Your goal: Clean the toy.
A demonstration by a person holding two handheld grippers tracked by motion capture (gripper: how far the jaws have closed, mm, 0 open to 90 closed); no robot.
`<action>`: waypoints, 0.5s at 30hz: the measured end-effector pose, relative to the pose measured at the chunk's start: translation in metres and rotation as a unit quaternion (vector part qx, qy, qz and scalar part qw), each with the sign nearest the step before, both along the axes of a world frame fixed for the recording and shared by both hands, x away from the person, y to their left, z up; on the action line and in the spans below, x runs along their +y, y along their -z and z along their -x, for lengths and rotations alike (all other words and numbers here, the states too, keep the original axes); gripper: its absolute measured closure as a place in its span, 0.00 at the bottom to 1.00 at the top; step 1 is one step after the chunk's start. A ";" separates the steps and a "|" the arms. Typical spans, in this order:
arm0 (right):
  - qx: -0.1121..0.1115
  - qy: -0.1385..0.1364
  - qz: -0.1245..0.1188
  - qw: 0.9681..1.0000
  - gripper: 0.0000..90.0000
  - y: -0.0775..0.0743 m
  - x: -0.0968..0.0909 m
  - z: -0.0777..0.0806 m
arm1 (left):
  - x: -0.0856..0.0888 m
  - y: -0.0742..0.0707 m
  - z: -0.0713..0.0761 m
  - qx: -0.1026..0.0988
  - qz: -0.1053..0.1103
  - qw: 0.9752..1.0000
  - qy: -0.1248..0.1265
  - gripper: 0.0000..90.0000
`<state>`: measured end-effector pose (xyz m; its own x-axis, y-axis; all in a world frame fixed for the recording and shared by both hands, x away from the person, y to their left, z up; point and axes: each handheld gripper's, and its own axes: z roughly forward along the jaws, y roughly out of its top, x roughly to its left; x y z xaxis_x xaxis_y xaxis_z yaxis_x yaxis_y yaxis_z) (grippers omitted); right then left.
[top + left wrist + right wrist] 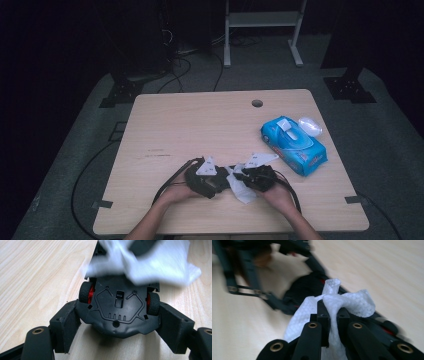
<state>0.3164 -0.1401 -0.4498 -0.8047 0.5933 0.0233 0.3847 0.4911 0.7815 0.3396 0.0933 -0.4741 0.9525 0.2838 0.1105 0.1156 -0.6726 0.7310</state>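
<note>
Most of the table (190, 120) lies bare across the upper left and middle of the frame; at right a wipes pack (293, 145) blocks the way, with what may be its lid (310, 125) just behind

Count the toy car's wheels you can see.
2. In the left gripper view, one wheel sits by the left jaw and the other wheel by the right jaw, on the upturned car. The wipe may hide more.
</note>
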 end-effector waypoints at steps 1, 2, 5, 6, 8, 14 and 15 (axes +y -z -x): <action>-0.006 0.014 0.005 1.000 0.95 -0.001 -0.007 -0.001 | 0.000 0.000 0.000 0.001 -0.001 1.000 0.000 0.27; -0.009 0.025 0.007 1.000 0.95 -0.001 -0.013 -0.002 | 0.000 0.000 0.000 0.001 -0.001 1.000 0.001 0.27; -0.010 0.050 0.004 0.999 0.95 -0.002 -0.024 -0.001 | 0.000 0.000 0.000 0.001 -0.002 1.000 0.003 0.27; -0.010 0.046 0.004 0.999 0.95 -0.002 -0.023 0.001 | -0.001 0.000 0.001 0.002 0.000 1.000 0.003 0.27; -0.013 0.027 0.001 1.000 0.95 -0.001 -0.011 0.005 | -0.003 0.000 0.002 0.000 -0.004 1.000 0.006 0.27; -0.029 -0.022 0.029 0.999 0.94 -0.001 0.006 0.011 | -0.002 0.000 0.004 -0.004 -0.006 1.000 0.005 0.27; -0.033 -0.009 0.034 0.999 0.94 -0.001 -0.001 0.009 | -0.002 0.000 0.004 -0.002 -0.003 1.000 0.005 0.27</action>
<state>0.3072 -0.1415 -0.4485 -0.8140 0.5766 -0.0699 0.3235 0.5501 0.7699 0.3358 0.0917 -0.4738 0.9548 0.2740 0.1153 0.1068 -0.6781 0.7271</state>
